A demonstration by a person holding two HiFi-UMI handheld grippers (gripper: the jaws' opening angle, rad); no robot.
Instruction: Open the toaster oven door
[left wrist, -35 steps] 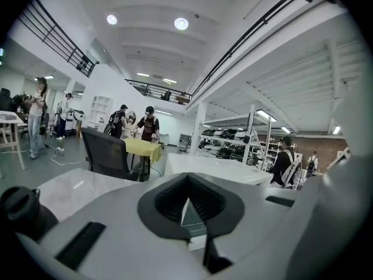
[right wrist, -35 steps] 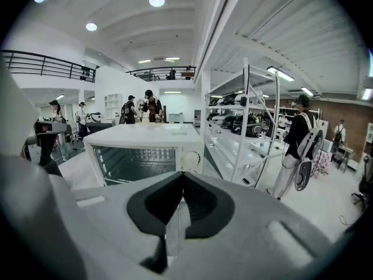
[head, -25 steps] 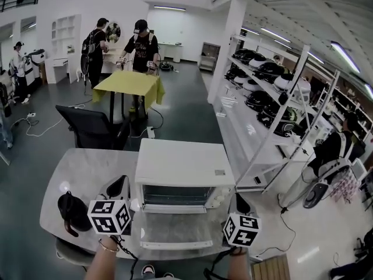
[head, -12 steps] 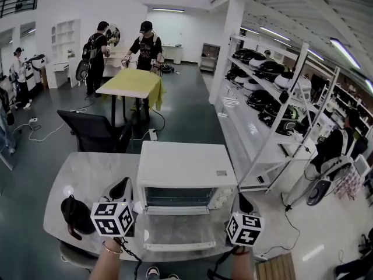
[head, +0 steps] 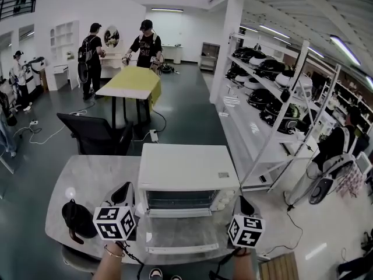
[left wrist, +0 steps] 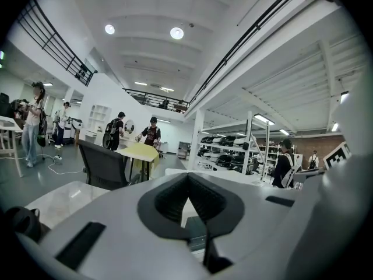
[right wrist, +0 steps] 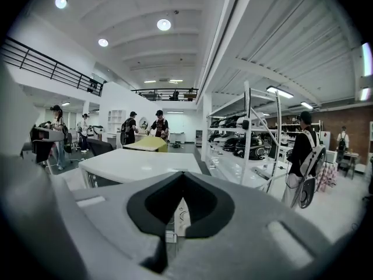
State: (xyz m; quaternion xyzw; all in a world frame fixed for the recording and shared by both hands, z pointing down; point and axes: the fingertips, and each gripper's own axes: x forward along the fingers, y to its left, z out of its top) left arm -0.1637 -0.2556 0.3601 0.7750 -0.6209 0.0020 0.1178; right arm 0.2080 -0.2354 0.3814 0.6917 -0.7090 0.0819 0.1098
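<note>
A white toaster oven [head: 187,171] stands on the marble table [head: 87,174] in the head view. Its glass door [head: 178,233] hangs down flat toward me, with the handle [head: 178,249] at the near edge and the dark cavity [head: 179,199] exposed. My left gripper [head: 123,189] sits just left of the oven's front corner, jaws shut on nothing. On the other side, by the control knobs [head: 221,200], my right gripper [head: 242,202] is likewise shut and holds nothing. The left gripper [left wrist: 187,179] view and the right gripper [right wrist: 182,177] view each show the pads meeting at the tip. The oven's top [right wrist: 134,163] lies left of the right gripper.
A black cap-like object [head: 78,217] lies on the table at the left. Behind the table are a black chair [head: 93,133] and a yellow-covered table [head: 131,83] with people standing at it. White shelving [head: 274,98] with helmets runs along the right.
The oven door lies open in all three frames. Both grippers stay beside the oven; the view has shifted slightly so everything sits a little lower.
</note>
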